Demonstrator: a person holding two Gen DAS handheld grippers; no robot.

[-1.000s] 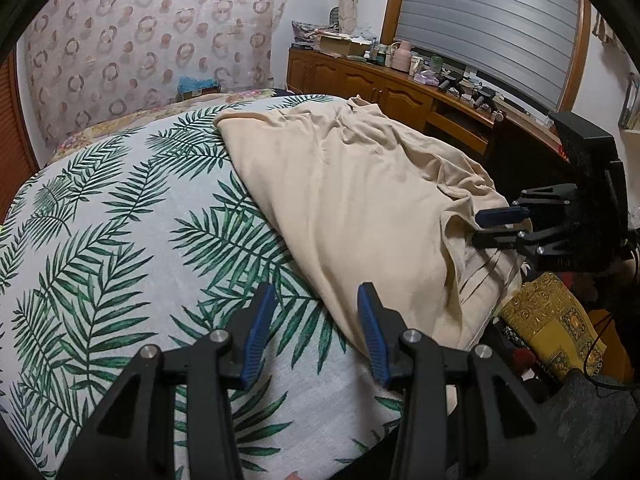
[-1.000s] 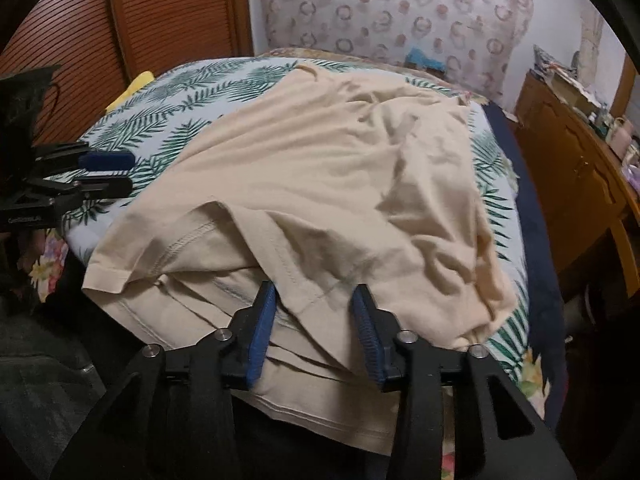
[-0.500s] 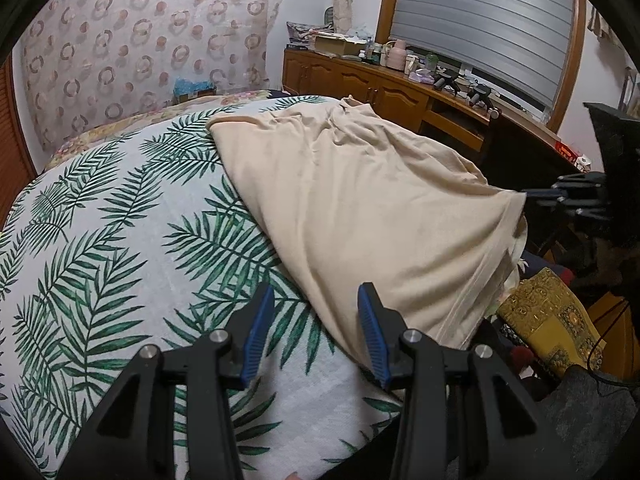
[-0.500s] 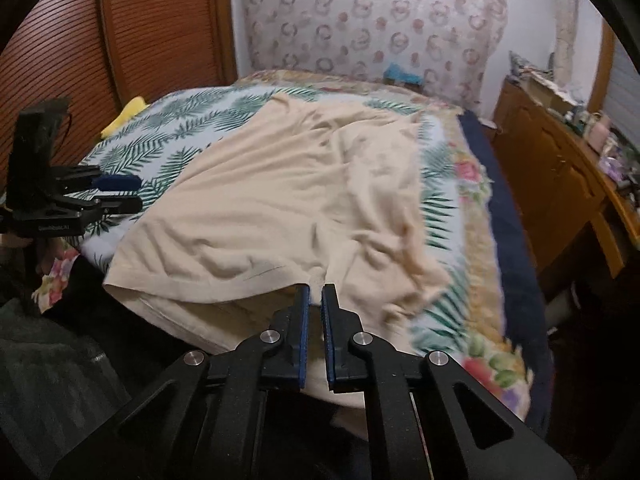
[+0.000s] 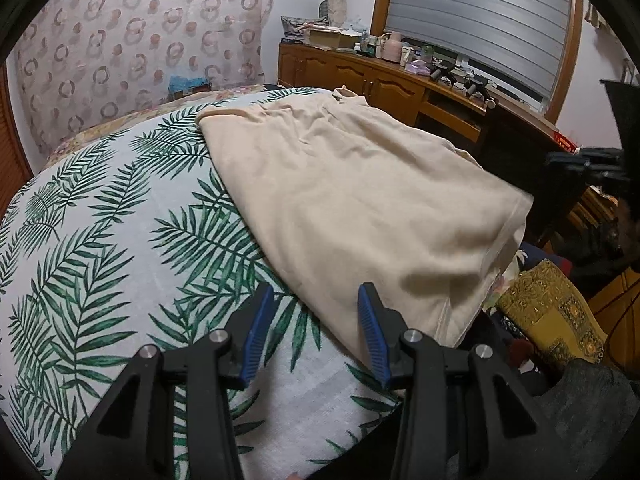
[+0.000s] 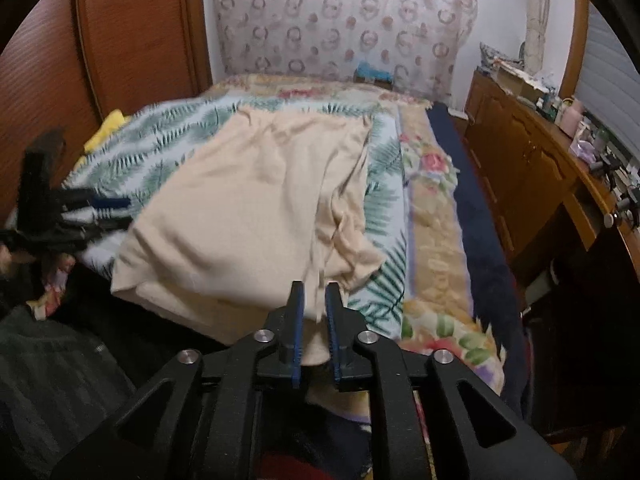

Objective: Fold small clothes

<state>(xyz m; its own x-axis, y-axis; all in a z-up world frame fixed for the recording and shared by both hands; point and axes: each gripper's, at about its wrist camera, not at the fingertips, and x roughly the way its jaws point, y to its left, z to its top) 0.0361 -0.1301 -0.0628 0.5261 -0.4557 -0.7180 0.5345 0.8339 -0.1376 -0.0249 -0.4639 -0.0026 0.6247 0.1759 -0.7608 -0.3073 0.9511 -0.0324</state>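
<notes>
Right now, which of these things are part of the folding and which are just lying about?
Part of the job:
beige garment
right gripper, jaws opening with cloth between them
left gripper, open
palm-leaf bedspread

Just lying about:
yellow cloth
wooden sideboard
pink jug

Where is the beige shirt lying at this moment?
The beige shirt lies on the palm-leaf bedcover, along its side nearest the wooden cabinets.

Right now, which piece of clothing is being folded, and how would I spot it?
Find the bed's white cover printed with green palm leaves. On it, reaching the near edge, lies a plain beige cotton garment, its hem between the opening jaws of the right claw. It is the only unpatterned cloth there.
</notes>
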